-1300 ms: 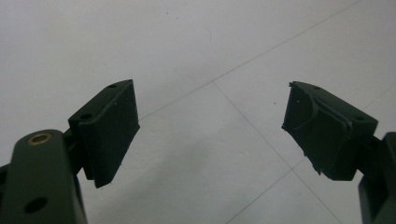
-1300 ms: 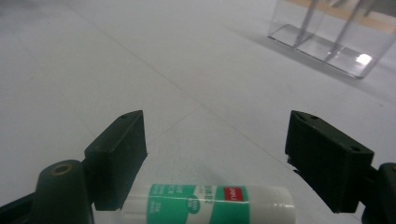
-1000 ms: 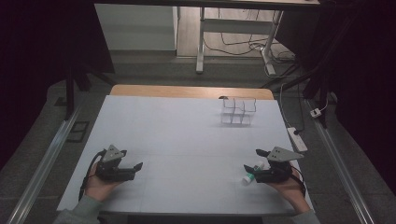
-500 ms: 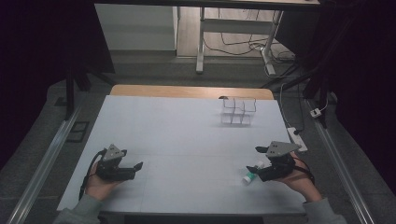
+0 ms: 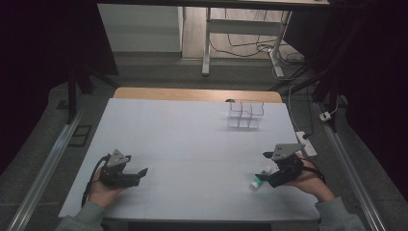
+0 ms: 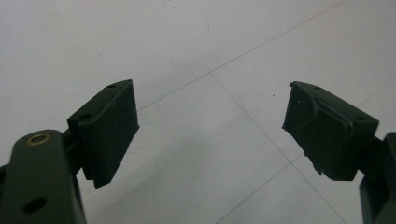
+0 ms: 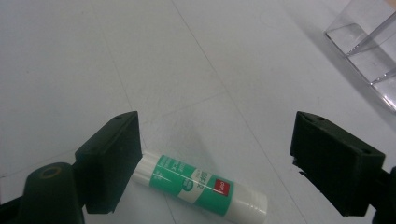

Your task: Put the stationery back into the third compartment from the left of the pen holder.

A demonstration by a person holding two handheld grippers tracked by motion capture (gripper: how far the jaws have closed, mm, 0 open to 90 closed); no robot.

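Note:
A white and green glue stick lies on its side on the white table; the high view has it as the glue stick at the front right. My right gripper is open, its jaws to either side of the stick and apart from it; from above the right gripper rests on the table in a hand. At the front left my left gripper lies in the other hand. It is open, and the left gripper has bare table between its jaws.
A clear plastic organiser with several compartments stands at the back right of the table, also seen as the organiser ahead of the right gripper. A wooden strip runs along the far edge. A power strip lies off the right edge.
The right hand and gripper have drawn slightly back and right, with the glue stick staying on the table. The left gripper has not moved.

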